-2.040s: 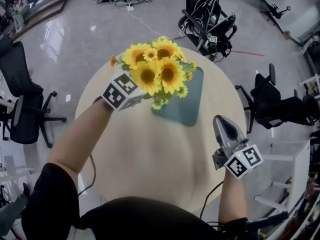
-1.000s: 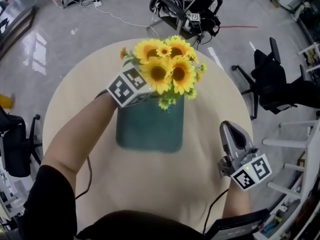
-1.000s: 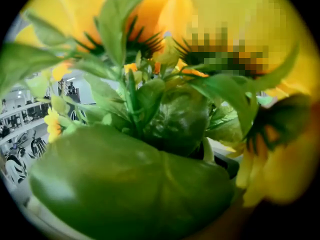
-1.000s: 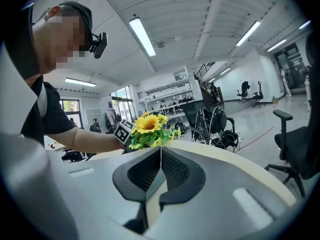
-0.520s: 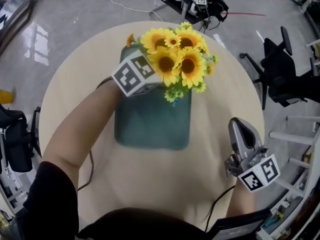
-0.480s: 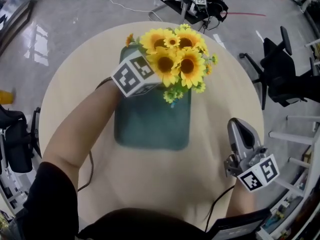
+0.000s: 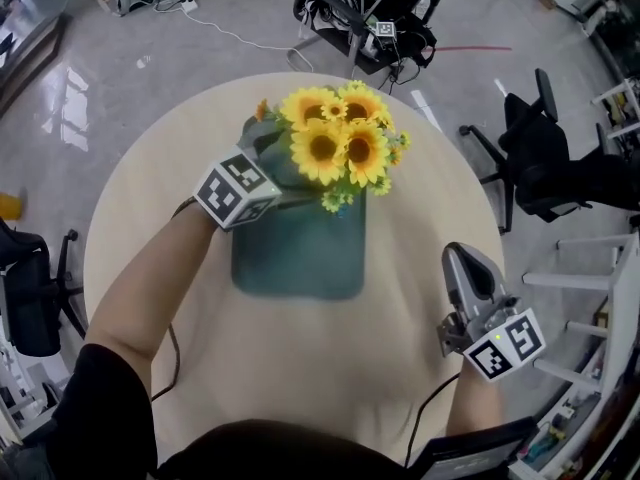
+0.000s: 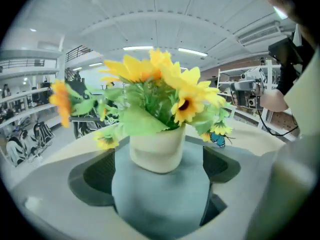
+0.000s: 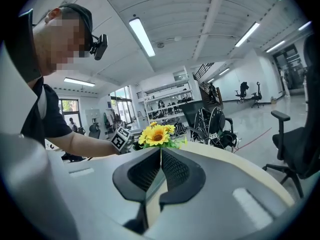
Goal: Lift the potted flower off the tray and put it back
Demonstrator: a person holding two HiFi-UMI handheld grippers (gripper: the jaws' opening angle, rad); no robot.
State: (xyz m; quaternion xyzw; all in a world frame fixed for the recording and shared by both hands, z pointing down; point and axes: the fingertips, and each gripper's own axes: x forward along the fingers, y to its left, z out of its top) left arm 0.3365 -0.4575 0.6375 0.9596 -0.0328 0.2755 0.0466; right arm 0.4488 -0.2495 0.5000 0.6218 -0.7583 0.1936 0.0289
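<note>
The left tongs stood released, their jaws wide apart with the potted flower between them and a gap of tray showing on either side of the cream pot; the pads did not press on it. The right tongs were clenched on nothing, resting well apart over the right side of the desk.

The pot seemed to sit on the far end of the teal tray, so nothing was in the air; by my reading the flower was in its place on the tray, with the left tongs slack about it. These views alone do not say whether the lift was ahead or behind. If it was behind, all that remained was to draw the left tongs clear.

The pot held yellow sunflowers with green leaves; the tray held only the pot, its near part bare.
</note>
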